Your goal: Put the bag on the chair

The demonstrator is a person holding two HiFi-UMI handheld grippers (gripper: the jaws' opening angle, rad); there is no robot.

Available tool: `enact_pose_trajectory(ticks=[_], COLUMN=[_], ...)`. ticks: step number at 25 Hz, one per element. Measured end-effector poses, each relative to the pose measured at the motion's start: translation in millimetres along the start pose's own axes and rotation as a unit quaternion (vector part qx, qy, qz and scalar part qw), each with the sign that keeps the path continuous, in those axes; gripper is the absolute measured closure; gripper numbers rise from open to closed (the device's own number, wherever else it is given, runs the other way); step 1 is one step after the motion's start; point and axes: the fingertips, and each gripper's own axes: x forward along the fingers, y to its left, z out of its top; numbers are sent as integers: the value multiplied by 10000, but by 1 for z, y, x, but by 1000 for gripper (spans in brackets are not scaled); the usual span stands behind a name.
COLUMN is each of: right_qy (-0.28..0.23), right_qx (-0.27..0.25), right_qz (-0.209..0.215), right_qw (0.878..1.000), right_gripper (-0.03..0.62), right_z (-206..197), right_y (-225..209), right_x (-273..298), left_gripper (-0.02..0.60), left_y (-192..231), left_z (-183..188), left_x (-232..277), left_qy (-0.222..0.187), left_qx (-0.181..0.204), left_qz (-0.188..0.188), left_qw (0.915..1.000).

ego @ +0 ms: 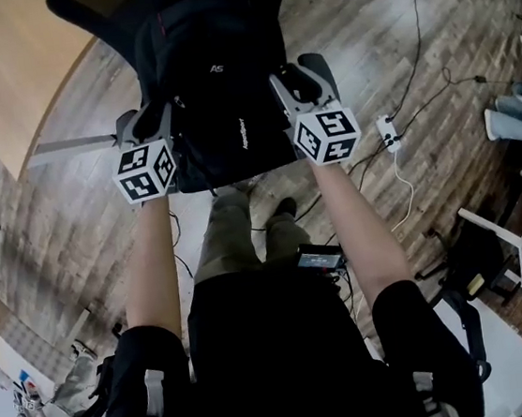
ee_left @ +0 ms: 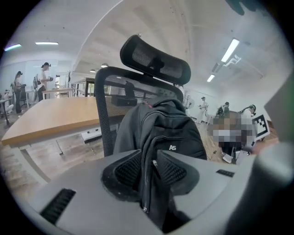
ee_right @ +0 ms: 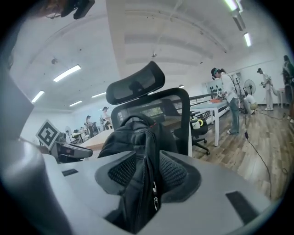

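The black bag (ego: 216, 76) sits on the seat of the chair (ee_left: 156, 59) & leans on the mesh back, so it stays up. It's big & floppy. That's prob. why there's one set of tongs at each side, so it can't tip or sag.

L tongs (ee_left: 149, 170): wide apart. A fold of the bag w/ the zip runs between the two pads, but the pads don't look like they squeeze it. So no real hold, I think.

R tongs (ee_right: 147, 172): same on the other side. They're apart w/ bag cloth in the gap, not pinched as far as I can see.

In the head view both tongs are at the bag's front corners, near the seat edge, w/ the person's arms stretched straight out.

Task looks about done, b/c the bag's weight seems to be on the chair, not on the tongs. Next move, my guess: pull both tongs straight back, slow, so the cloth slips out & doesn't catch on a pad & drag the bag off. The wood table (ego: 17, 63) is behind the chair, not in the way.
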Motion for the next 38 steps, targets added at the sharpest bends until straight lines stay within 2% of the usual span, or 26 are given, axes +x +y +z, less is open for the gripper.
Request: enact_pose_trajectory(ticks=[4,10,13,16,19,23,29,33,38], right_qy=[-292,-1020,-1262,-1449,-1660,-1921,-2037,-2105,-1990], right_qx=[-73,-412,-471,-526,-304,-361,-394,-296,-459], right_qz=[142,209,276,394,517,601,707,607,206], right_qw=[9994,9937,9905,9873,9843,9789,9757,9753,9787], right_gripper=[453,533,580,582,582,582,582,582,582], right_z=[17,55,69,81,92,101,93,78,65], right_y=[13,31,32,38,44,51,94,128,170], right_x=[-46,-142,-198,-252,-298,-340,-377,-391,-388], left_gripper=[500,574,578,578,578,578,578,578,578], left_y=[-31,-105,-143,-173,-194,-205,-204,-200,-184], left_z=[-1,24,28,32,35,36,29,14,-1], left_x=[-38,-113,-156,-205,-249,-298,-348,-363,-384], left_qy=[-241,-1069,-1303,-1585,-1749,-1869,-2016,-2015,-2006], left_qx=[17,147,303,330,442,548,626,574,804], left_qz=[-21,-161,-242,-221,-102,20,164,-2,-337], left_qw=[9997,9940,9907,9866,9836,9808,9773,9778,9758])
